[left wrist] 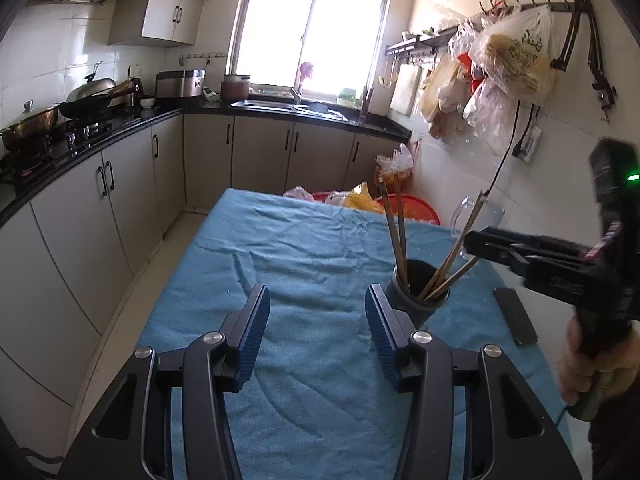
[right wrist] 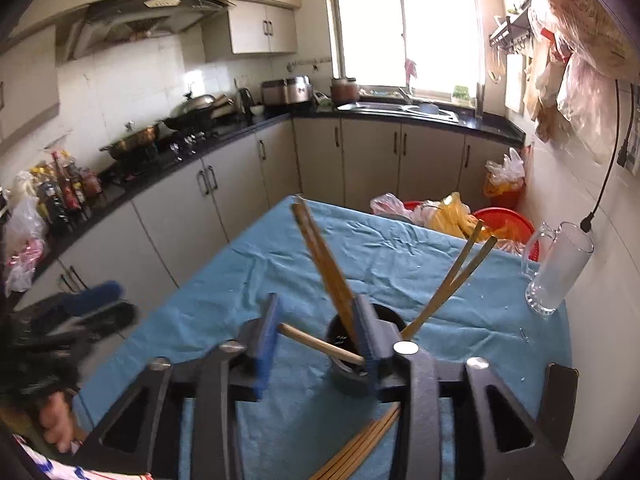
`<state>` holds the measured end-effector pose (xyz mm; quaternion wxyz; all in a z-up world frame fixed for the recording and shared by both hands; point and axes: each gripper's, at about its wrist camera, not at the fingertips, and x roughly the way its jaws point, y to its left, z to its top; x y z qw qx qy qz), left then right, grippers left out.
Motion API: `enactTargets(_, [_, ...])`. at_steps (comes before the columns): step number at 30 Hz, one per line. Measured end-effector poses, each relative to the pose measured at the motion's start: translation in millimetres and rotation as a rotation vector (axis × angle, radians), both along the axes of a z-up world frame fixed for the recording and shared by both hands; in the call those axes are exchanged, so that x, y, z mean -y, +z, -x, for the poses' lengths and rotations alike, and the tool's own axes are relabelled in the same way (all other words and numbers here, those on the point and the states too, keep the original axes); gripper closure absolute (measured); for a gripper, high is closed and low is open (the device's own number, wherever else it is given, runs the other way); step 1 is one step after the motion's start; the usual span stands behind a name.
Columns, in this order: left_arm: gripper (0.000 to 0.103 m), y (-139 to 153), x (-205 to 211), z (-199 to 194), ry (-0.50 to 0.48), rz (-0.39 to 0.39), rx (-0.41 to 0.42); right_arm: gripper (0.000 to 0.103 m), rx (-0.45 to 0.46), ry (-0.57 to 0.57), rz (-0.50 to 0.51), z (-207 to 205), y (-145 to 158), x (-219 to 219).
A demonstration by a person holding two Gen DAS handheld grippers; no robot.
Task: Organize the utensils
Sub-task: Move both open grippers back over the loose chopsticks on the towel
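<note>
1. Seen from the left wrist, the left gripper [left wrist: 318,312] with blue ribbed pads hangs over the blue towel-like cloth [left wrist: 304,248] that covers the table; its jaws stand apart and only bare cloth shows between them.
2. The dark round cylindrical holder [left wrist: 420,292] stands on the cloth just beside the right-hand pad of that gripper, and I take it as my landmark.
3. Several brown wooden chopsticks [left wrist: 398,232] stand in the holder, two nearly upright, the others leaning toward the wall.
4. On the wall side of the holder, the black right gripper [left wrist: 480,242] reaches in level with the leaning sticks, gripped by a hand [left wrist: 592,364] at the frame edge; from here I cannot tell how its jaws stand.
5. A flat dark phone-like slab [left wrist: 514,316] lies on the cloth beside the holder, nearer the wall.
6. Seen from the right wrist, the right gripper [right wrist: 320,328] hovers right over the holder [right wrist: 348,336], jaws parted.
7. One chopstick [right wrist: 320,344] lies slanted across the gap between the pads, its lower end at the holder's rim; whether a pad touches it I cannot tell.
8. More loose chopsticks [right wrist: 360,448] lie in a bundle on the cloth on the near side of the holder, under the gripper.
9. A clear glass mug [right wrist: 560,268] stands beyond the holder, near the wall.
</note>
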<state>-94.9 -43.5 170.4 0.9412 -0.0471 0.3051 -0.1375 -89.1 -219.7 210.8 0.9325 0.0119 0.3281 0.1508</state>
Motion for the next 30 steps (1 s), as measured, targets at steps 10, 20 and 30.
enactTargets(10, [0.055, -76, 45, 12, -0.132, -0.02, -0.177, 0.053, -0.213, -0.137, -0.025, 76, -118, 40])
enactTargets(20, [0.064, -139, 127, 26, -0.388, -0.098, -0.334, 0.052, -0.259, -0.259, -0.193, 108, -158, 82])
enactTargets(30, [0.097, -156, 146, 20, -0.379, -0.142, -0.378, 0.051, -0.249, -0.279, -0.252, 120, -164, 89])
